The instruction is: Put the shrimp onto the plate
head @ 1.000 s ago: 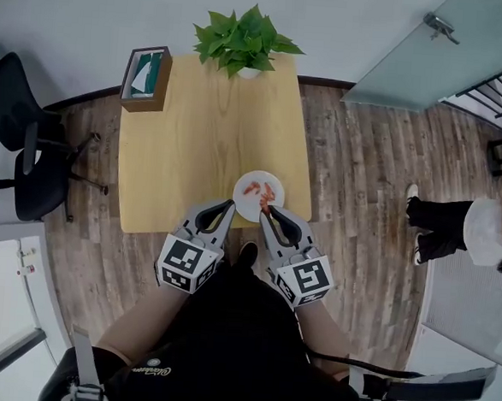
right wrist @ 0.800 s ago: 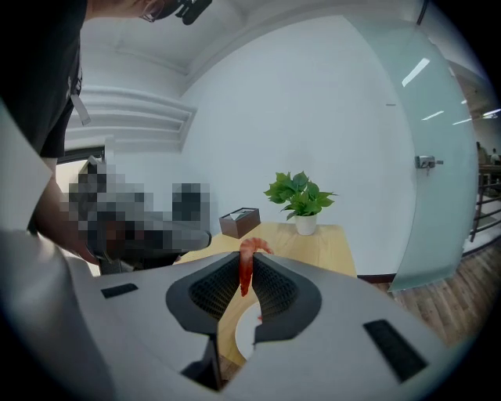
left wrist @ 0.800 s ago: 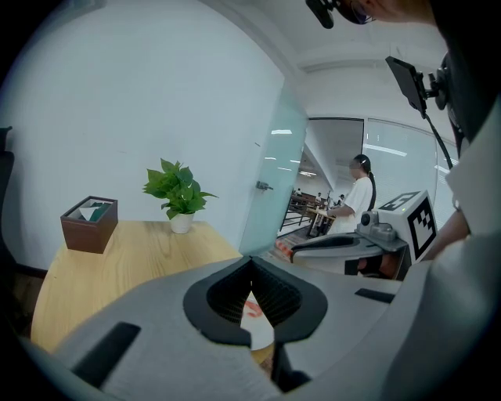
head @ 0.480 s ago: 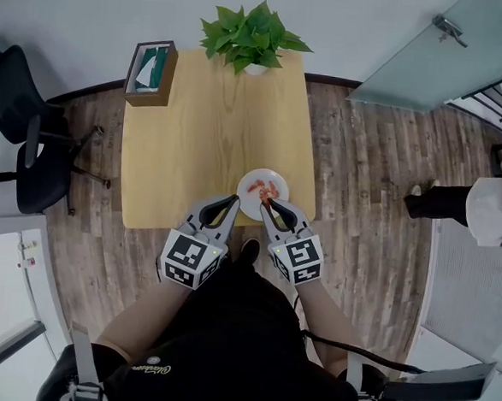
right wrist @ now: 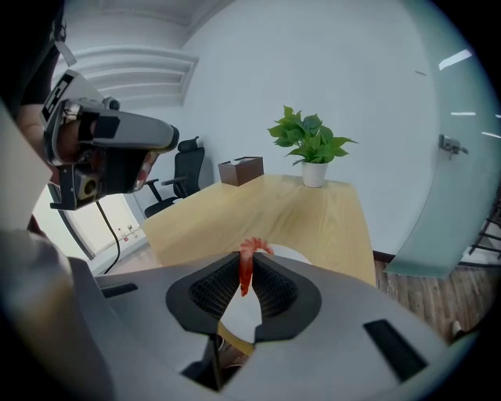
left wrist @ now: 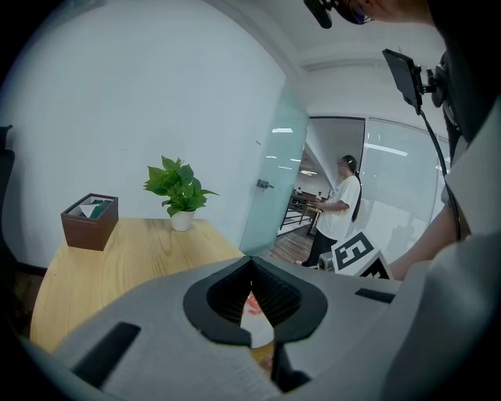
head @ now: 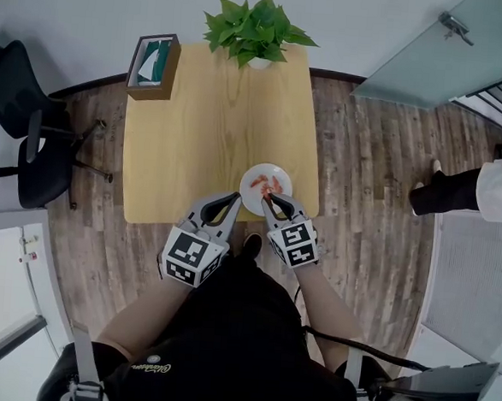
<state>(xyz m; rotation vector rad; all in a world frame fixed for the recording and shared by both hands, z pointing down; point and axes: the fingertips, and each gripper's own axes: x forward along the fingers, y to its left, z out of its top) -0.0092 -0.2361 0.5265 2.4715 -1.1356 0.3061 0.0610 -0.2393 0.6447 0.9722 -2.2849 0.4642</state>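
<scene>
Over the plate (head: 251,203), right tongs (head: 269,198) tight on a half-hidden shrimp (right wrist: 246,271); left tongs (head: 235,198) seemingly closed.

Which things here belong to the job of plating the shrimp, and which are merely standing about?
Job in hand: right gripper, shut on a shrimp; white plate with other shrimp on it; left gripper, shut and empty, near the plate.

Standing about: potted plant; tissue box; office chair; standing person.

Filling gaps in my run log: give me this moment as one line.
right gripper: shut on shrimp, at near edge of plate | left gripper: shut, empty | other shrimp: on plate
</scene>
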